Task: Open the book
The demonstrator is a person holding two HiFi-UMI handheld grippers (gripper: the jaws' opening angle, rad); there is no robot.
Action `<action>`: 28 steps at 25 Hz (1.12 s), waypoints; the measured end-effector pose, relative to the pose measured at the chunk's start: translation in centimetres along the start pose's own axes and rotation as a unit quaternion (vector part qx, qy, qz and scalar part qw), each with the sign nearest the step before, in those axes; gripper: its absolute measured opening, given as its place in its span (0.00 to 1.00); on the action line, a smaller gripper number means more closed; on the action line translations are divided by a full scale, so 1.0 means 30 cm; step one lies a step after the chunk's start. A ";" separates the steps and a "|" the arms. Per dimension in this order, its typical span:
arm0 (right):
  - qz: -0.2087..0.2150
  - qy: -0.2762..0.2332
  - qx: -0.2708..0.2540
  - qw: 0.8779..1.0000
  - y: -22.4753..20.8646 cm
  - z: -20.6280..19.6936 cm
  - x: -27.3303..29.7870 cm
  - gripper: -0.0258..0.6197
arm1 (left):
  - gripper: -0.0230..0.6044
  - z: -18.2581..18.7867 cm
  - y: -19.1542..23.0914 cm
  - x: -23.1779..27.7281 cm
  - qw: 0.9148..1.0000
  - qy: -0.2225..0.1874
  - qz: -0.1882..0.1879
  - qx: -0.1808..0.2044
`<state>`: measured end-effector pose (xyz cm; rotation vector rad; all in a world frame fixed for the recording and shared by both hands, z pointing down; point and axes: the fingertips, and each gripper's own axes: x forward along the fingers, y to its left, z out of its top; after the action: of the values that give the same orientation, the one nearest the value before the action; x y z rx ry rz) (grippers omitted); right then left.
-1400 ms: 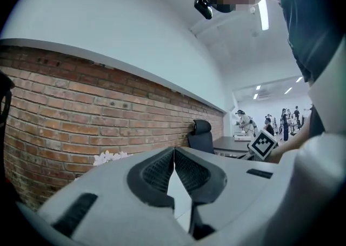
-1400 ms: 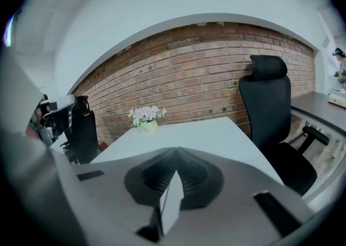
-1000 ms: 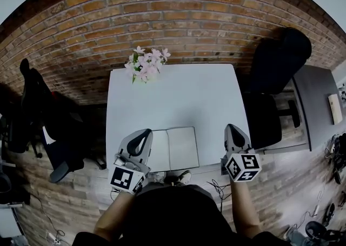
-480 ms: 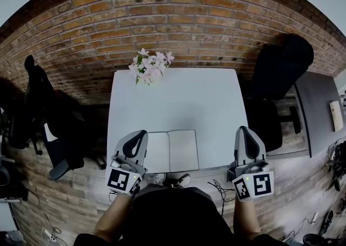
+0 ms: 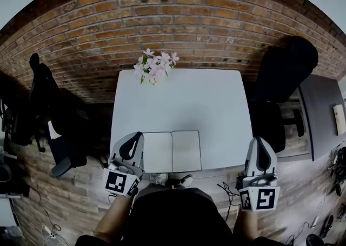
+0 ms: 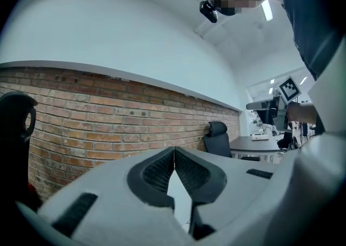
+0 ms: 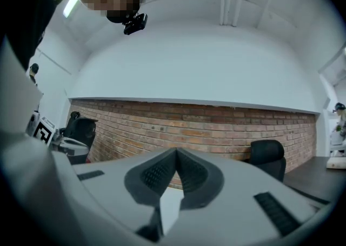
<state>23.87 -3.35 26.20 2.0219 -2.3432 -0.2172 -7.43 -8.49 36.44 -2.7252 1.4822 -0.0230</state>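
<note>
- The book [image 5: 172, 151] lies open at the near edge of the white table [image 5: 184, 99].
- Left hand-held gripper [image 5: 135, 137]: clenched, empty, just left of the book.
- Right hand-held gripper [image 5: 260, 141]: clenched, empty, off the table's near right corner.

We read the table [image 5: 184, 104] top as smooth matt white, laminate-like. The book [image 5: 173, 152] pages are plain matt off-white paper. The wall [image 5: 178, 23] is rough red brick with paler mortar, and the floor [image 5: 70, 201] looks like grainy wood plank, low sheen. The left gripper [image 5: 136, 135] and right gripper [image 5: 260, 141] shells look like matt grey plastic; we see their pads [image 6: 157, 172] as black, knurled, rubbery.
</note>
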 end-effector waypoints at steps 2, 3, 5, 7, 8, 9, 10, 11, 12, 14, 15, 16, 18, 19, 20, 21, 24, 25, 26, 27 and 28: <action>0.002 0.001 0.002 1.000 0.002 -0.006 0.007 0.06 | 0.08 0.002 0.007 -0.011 1.000 0.002 0.005 0.001; 0.003 0.002 0.003 1.000 0.004 -0.008 0.011 0.06 | 0.08 0.002 0.011 -0.016 1.000 0.003 0.007 0.002; 0.005 0.003 0.004 1.000 0.008 -0.012 0.016 0.06 | 0.08 0.005 0.017 -0.023 1.000 0.003 0.010 0.002; 0.006 0.004 0.003 1.000 0.014 -0.019 0.020 0.06 | 0.08 0.008 0.022 -0.029 1.000 0.002 0.012 0.004; 0.007 0.006 0.004 1.000 0.018 -0.024 0.022 0.06 | 0.08 0.008 0.024 -0.033 1.000 0.003 0.012 0.005; 0.008 0.008 0.004 1.000 0.022 -0.030 0.022 0.06 | 0.08 0.008 0.026 -0.038 1.000 0.003 0.013 0.005; 0.009 0.010 0.006 1.000 0.027 -0.036 0.022 0.06 | 0.08 0.006 0.028 -0.043 1.000 0.003 0.013 0.005; 0.010 0.013 0.007 1.000 0.031 -0.042 0.022 0.06 | 0.08 0.004 0.030 -0.047 1.000 0.004 0.013 0.005; 0.010 0.014 0.008 1.000 0.034 -0.046 0.022 0.06 | 0.08 0.002 0.032 -0.049 1.000 0.004 0.013 0.006; 0.009 0.015 0.009 1.000 0.038 -0.050 0.020 0.06 | 0.08 -0.001 0.035 -0.052 1.000 0.006 0.013 0.007; 0.008 0.016 0.008 1.000 0.040 -0.050 0.017 0.06 | 0.08 -0.002 0.036 -0.053 1.000 0.006 0.012 0.007; 0.007 0.016 0.006 1.000 0.042 -0.050 0.015 0.06 | 0.08 -0.002 0.036 -0.053 1.000 0.006 0.011 0.008; 0.005 0.017 -0.001 1.000 0.043 -0.053 0.012 0.06 | 0.08 0.000 0.033 -0.053 1.000 0.006 0.008 0.011; 0.004 0.017 -0.002 1.000 0.043 -0.054 0.010 0.06 | 0.08 0.003 0.030 -0.053 1.000 0.006 0.006 0.014; 0.002 0.016 -0.002 1.000 0.042 -0.053 0.009 0.06 | 0.08 0.007 0.028 -0.053 1.000 0.006 0.006 0.014; 0.001 0.014 -0.001 1.000 0.042 -0.052 0.007 0.06 | 0.08 0.010 0.026 -0.054 1.000 0.006 0.006 0.010; 0.001 0.013 -0.001 1.000 0.046 -0.045 0.006 0.06 | 0.08 0.016 0.028 -0.061 1.000 0.004 0.008 0.008; 0.001 0.013 -0.001 1.000 0.048 -0.043 0.006 0.06 | 0.08 0.018 0.027 -0.062 1.000 0.005 0.007 0.007; 0.001 0.012 -0.001 1.000 0.048 -0.041 0.005 0.06 | 0.08 0.020 0.025 -0.063 1.000 0.004 0.006 0.007; 0.001 0.012 0.000 1.000 0.048 -0.039 0.004 0.06 | 0.08 0.023 0.024 -0.064 1.000 0.002 0.005 0.009; 0.000 0.011 0.000 1.000 0.047 -0.037 0.003 0.06 | 0.08 0.025 0.025 -0.065 1.000 0.000 0.004 0.013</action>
<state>22.60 -3.32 27.47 2.0134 -2.3310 -0.1937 -9.10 -7.25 35.67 -2.6991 1.4832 -0.0413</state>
